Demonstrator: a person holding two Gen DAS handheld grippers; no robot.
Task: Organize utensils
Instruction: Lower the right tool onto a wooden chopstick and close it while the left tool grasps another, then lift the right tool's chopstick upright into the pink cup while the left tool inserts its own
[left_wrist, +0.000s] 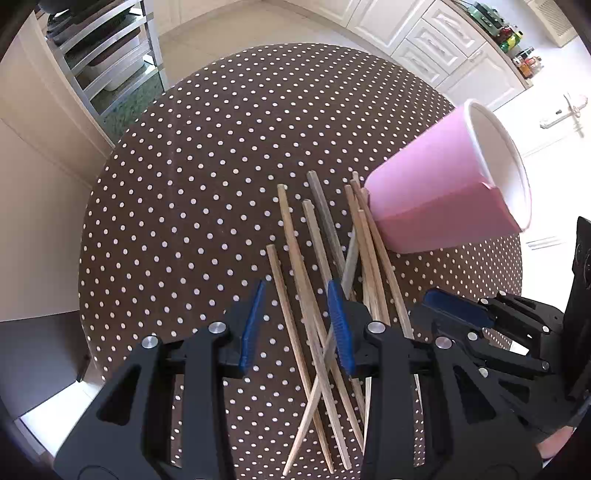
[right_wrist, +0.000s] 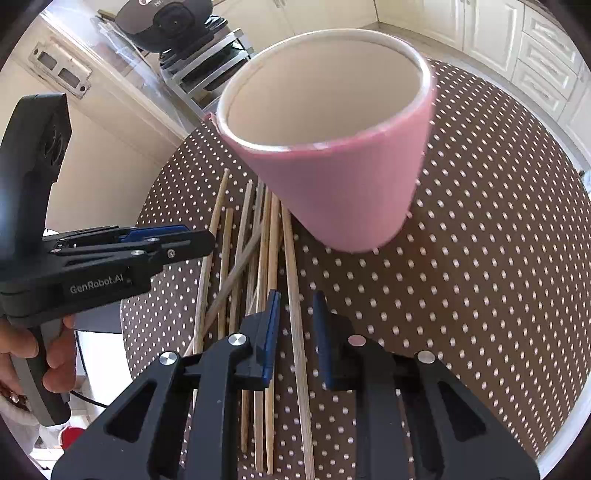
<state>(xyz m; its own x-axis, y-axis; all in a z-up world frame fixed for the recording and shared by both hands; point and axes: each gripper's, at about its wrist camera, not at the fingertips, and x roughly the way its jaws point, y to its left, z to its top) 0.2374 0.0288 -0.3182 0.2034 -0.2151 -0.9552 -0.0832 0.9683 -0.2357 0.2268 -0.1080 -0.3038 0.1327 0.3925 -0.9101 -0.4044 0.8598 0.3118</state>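
Several wooden chopsticks (left_wrist: 303, 280) lie loosely crossed on the brown polka-dot tablecloth (left_wrist: 184, 184), just left of an empty pink cup (left_wrist: 443, 192) with a white inside. The pile and the cup (right_wrist: 340, 177) also show in the right wrist view. My left gripper (left_wrist: 297, 325) is open and hovers over the near ends of the chopsticks, with a few of them between its blue pads. My right gripper (right_wrist: 295, 332) is open, with one chopstick (right_wrist: 295, 295) lying between its fingers on the cloth. Each gripper appears in the other's view: the right (left_wrist: 480, 321) and the left (right_wrist: 140, 243).
The round table's edge (right_wrist: 569, 417) is close on the right. A metal shelf rack (left_wrist: 107, 59) stands beyond the far left of the table. White kitchen cabinets (left_wrist: 443, 48) are behind. A dark appliance (right_wrist: 166, 18) sits on the rack.
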